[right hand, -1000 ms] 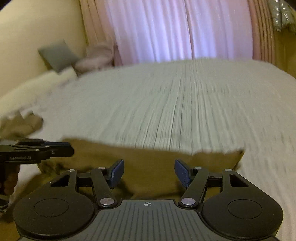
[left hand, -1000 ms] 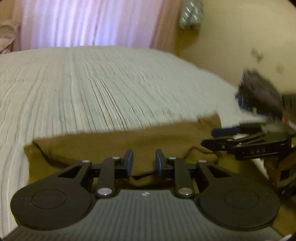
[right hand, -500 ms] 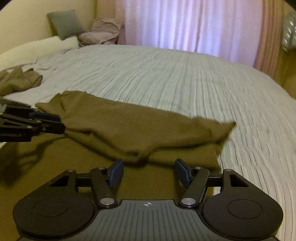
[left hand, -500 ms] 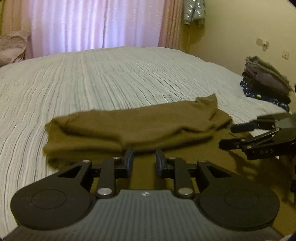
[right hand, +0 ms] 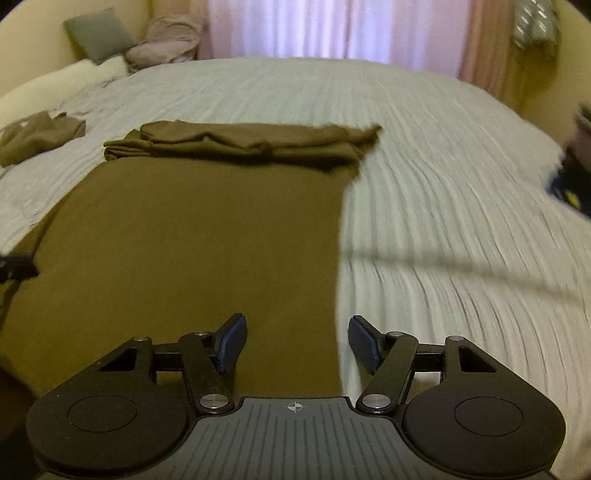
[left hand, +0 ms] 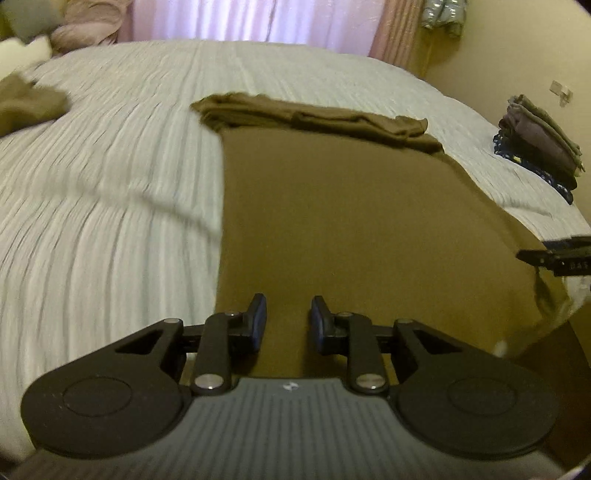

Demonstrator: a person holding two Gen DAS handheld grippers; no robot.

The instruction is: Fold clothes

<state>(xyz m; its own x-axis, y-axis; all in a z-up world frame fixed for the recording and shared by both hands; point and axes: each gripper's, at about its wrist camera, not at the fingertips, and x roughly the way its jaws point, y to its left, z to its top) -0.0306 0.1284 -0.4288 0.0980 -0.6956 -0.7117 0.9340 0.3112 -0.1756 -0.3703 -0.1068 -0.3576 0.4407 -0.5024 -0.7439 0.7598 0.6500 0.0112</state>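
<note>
- Left wrist view: left tongs (left hand: 285,320) at lower centre of the frame, jaws parted with a gap between the blue pads, nothing pinched; olive-brown cloth shows through the gap.
- Left wrist view: olive-brown garment (left hand: 343,206) spread flat on the bed (left hand: 110,206), running from just under the tongs up to mid-frame; its far end is folded over into a rumpled band across the upper centre.
- Left wrist view: tip of the right tongs (left hand: 554,254) at the right edge of the frame, over the garment's right border; whether they are spread or pressed together cannot be told here.
- Left wrist view: stack of folded clothes (left hand: 539,147), grey over dark blue, at upper right on the bed, well apart from the garment.
- Left wrist view: a second brown cloth (left hand: 27,107), crumpled, at upper left on the bed; pink curtain (left hand: 251,18) along the top.
- Right wrist view: right tongs (right hand: 297,345) at lower centre, jaws spread wide, holding nothing; the garment's right edge passes between the pads, brown cloth to the left, ribbed white bedcover to the right.
- Right wrist view: garment (right hand: 192,236) fills the centre-left, folded band at its far end.
- Right wrist view: grey pillow (right hand: 98,35) and pink bundle (right hand: 166,40) at upper left.
</note>
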